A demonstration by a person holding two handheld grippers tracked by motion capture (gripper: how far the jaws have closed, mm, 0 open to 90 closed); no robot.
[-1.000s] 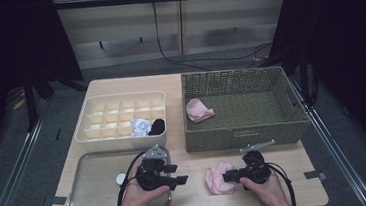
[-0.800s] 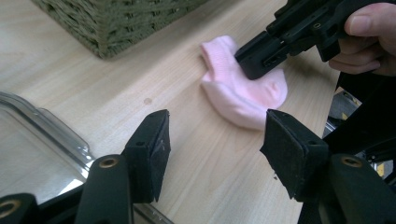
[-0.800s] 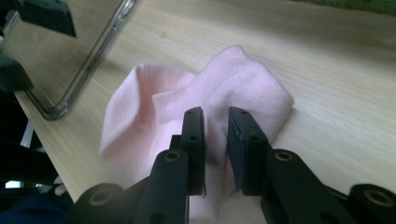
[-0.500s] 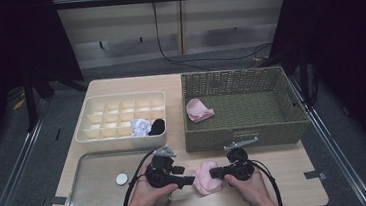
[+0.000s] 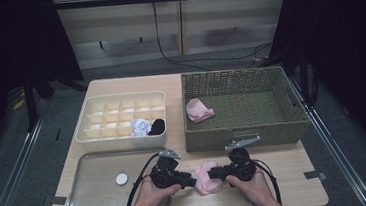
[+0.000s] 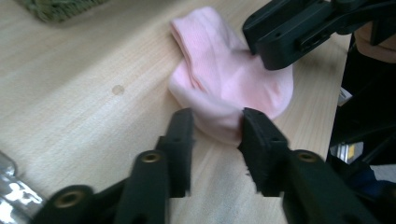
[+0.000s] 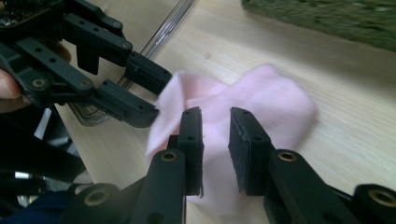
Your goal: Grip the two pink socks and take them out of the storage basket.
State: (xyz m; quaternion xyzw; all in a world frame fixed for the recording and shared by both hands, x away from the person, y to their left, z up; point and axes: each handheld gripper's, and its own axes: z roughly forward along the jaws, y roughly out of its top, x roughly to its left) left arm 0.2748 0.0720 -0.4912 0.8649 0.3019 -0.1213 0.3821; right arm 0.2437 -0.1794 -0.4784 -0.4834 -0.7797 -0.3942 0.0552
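Dark curtains are closing in a pale wooden tabletop (image 5: 287, 174), where a person is working with a hand-held claw in each hand. Everything below is placed relative to the woven basket (image 5: 246, 136) standing at the far right of the tabletop.

Just in front of the basket's near wall, a crumpled pink sock (image 5: 206, 177) is lying on the bare wood. The left claw (image 5: 190, 181) is coming at it from the side away from the basket's right end; its jaws have just been closing and are now pinching a fold of the sock's edge (image 6: 219, 122). The right claw (image 5: 215, 172) is meeting it from the opposite side, jaws narrow, with pink cloth sitting between them (image 7: 215, 140); it appears to be gripping.

Inside the basket, a second pink sock (image 5: 199, 110) is resting near its left wall. Left of the basket, a cream divider box (image 5: 121, 108) is holding a white bundle (image 5: 140, 127) and a black bundle (image 5: 157, 127). In front of that box, a clear tray (image 5: 93, 191) is carrying a small white disc (image 5: 121, 178).

Risk, as I judge it: the left claw is catching only a thin fold, so the cloth could be slipping free if the hands pull apart, or the sock could bunch up.
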